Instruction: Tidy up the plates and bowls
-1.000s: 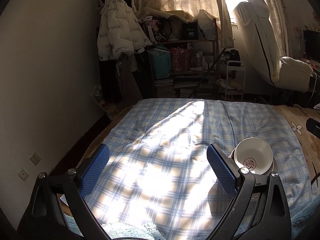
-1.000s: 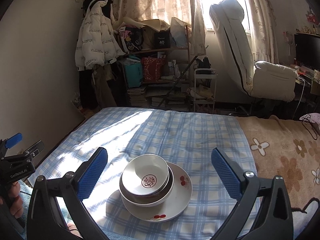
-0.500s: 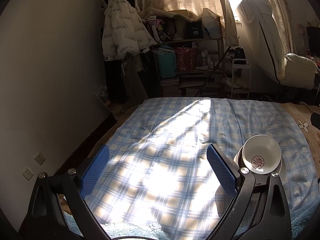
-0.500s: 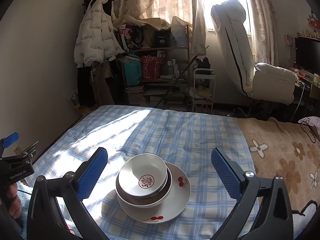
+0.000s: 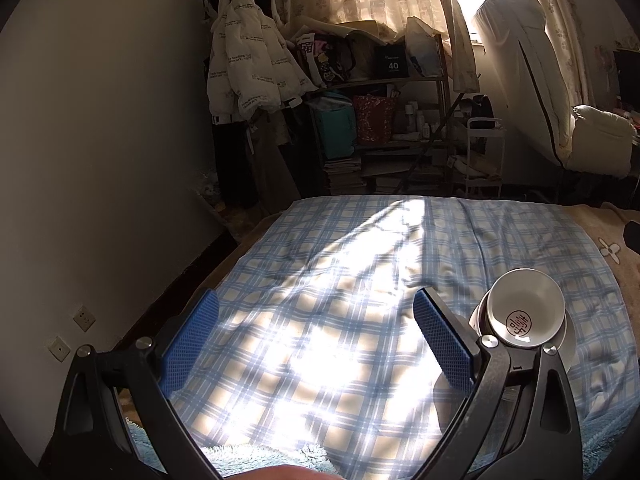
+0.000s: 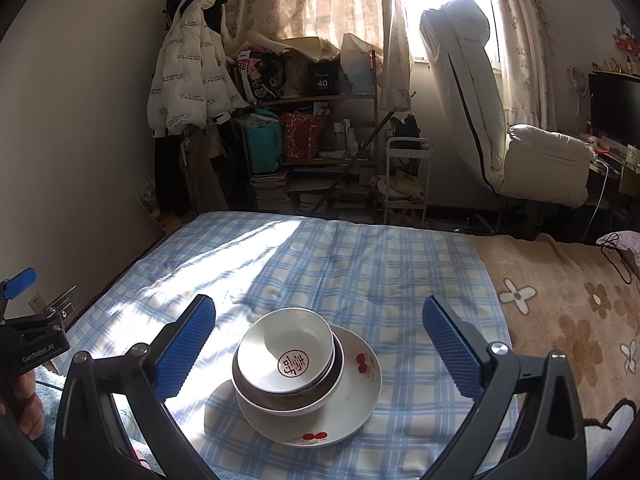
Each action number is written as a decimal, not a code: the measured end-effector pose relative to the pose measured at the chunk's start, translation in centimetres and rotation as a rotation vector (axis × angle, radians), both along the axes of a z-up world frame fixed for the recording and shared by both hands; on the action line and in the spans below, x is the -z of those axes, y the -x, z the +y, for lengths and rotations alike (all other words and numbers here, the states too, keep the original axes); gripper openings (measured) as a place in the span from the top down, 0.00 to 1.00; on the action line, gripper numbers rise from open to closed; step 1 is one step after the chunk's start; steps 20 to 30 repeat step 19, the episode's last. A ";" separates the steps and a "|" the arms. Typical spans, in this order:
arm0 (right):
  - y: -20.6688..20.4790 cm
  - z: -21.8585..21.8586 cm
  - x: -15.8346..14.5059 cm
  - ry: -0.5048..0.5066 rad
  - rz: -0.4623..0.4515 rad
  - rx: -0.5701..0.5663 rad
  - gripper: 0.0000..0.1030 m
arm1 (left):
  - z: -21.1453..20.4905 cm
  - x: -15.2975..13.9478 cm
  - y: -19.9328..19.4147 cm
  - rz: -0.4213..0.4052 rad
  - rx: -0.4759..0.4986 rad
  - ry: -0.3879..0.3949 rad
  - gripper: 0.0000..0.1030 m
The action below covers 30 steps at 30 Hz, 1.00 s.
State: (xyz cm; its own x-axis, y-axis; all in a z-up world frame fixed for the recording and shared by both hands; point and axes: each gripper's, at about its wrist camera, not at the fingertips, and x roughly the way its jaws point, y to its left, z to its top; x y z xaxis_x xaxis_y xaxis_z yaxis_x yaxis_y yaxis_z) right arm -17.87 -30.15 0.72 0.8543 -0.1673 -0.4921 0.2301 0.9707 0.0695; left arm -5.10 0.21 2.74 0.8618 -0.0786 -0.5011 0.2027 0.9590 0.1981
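Observation:
A white bowl with a red seal mark (image 6: pixel 286 354) sits nested in a darker bowl (image 6: pixel 336 364), both on a white plate with cherry prints (image 6: pixel 360 396), on the blue checked cloth. My right gripper (image 6: pixel 320 344) is open, its jaws wide to either side of the stack and a little above it. My left gripper (image 5: pixel 316 336) is open and empty over sunlit cloth; the stack (image 5: pixel 524 314) lies just right of its right finger. The left gripper body also shows at the left edge of the right wrist view (image 6: pixel 32 340).
The checked cloth (image 6: pixel 360 264) covers the bed's left part; a brown flowered blanket (image 6: pixel 568 300) lies to the right. A wall with sockets (image 5: pixel 84 318) runs along the left. Cluttered shelves (image 6: pixel 312 140), a hanging white jacket (image 6: pixel 192 80) and a white chair (image 6: pixel 540 160) stand beyond.
Both views have shifted slightly; the stack sits a little lower and closer in the right wrist view. Both grippers have stayed open. The dishes have not moved.

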 end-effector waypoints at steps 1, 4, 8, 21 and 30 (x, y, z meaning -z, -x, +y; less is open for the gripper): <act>0.0 0.0 0.0 -0.001 0.000 0.000 0.00 | 0.0 0.0 0.0 -0.002 -0.003 -0.002 0.06; 0.0 0.0 0.0 -0.001 0.001 0.000 0.00 | 0.1 0.0 0.0 0.000 -0.004 -0.008 0.06; 0.0 0.0 0.0 -0.002 0.000 0.000 0.00 | 0.2 0.0 -0.1 -0.002 -0.006 -0.007 0.06; 0.0 0.2 0.2 -0.003 0.002 0.001 0.00 | 0.2 0.2 -0.2 0.001 -0.011 -0.008 0.06; 0.0 0.2 0.2 -0.003 0.002 0.001 0.00 | 0.2 0.2 -0.2 0.001 -0.011 -0.008 0.06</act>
